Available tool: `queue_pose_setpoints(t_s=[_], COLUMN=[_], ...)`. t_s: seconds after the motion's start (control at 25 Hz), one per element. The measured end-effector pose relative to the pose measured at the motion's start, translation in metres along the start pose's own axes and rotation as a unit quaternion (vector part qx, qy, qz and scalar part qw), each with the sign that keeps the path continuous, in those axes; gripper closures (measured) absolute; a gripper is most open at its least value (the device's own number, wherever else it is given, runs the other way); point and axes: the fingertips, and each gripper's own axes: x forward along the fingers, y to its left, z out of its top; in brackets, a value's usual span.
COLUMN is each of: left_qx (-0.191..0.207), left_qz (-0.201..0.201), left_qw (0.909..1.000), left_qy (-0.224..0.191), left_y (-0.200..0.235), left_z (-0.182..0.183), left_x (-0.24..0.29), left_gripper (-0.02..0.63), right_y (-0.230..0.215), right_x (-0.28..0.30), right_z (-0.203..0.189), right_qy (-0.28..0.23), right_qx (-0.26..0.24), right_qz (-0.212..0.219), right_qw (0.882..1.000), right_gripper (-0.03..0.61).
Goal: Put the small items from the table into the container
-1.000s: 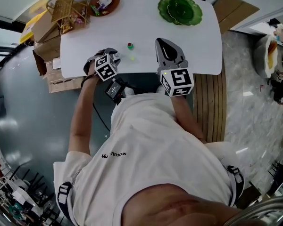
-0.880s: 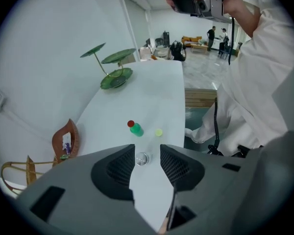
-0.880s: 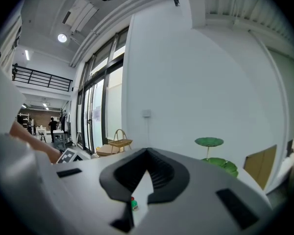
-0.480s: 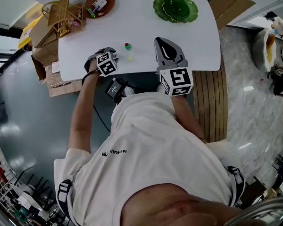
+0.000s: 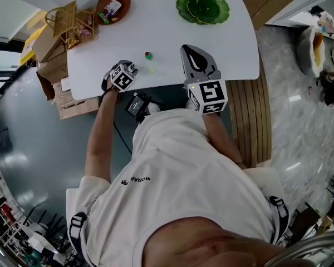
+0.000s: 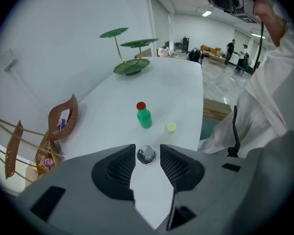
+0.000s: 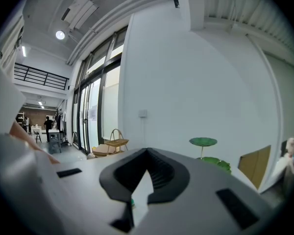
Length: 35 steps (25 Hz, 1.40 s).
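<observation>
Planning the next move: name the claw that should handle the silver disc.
Left. The silver disc sits between the jaws of the left claw, just over the table; the right claw points up off the table, jaws together.

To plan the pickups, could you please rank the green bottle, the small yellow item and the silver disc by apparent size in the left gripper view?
1. green bottle
2. silver disc, nearly as big; it is nearest the camera, so this rank is unsure
3. small yellow item, clearly smallest
</observation>
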Motion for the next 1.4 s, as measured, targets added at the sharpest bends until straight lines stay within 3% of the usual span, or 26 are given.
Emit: queue_pose_setpoints(t_s=[0.2, 0.6, 1.04, 1.4], left_qx=[-0.040, -0.115, -0.143, -0.153], left_qz=[0.003, 0.046, 0.060, 0.067], left_qw=[0.9990, 0.9909, 0.9867, 0.9837], left_qy=[-0.019, -0.053, -0.050, -0.066], left_y=[-0.001, 0.020, 0.018, 0.019], left_z=[-0.003, -0.011, -0.023, -0.009], left_x=[0.007, 0.006, 0.016, 0.008], left_gripper=[0.466, 0.466, 0.474, 0.477], right_y=[0.000, -0.006, -0.003, -0.010], right_x=[-0.002, -0.004, -0.006, -0.010], right_z=[0.002, 0.001, -0.004, -0.004], right_qy=[-0.003, -0.001, 0.003, 0.001], right_qx=[0.002, 0.006, 0.006, 0.011], right_qz=[-0.001, -0.010, -0.013, -0.021], right_qw=[1.000, 1.000, 1.000, 1.000], right_gripper=[0.575, 0.575, 0.575, 0.575])
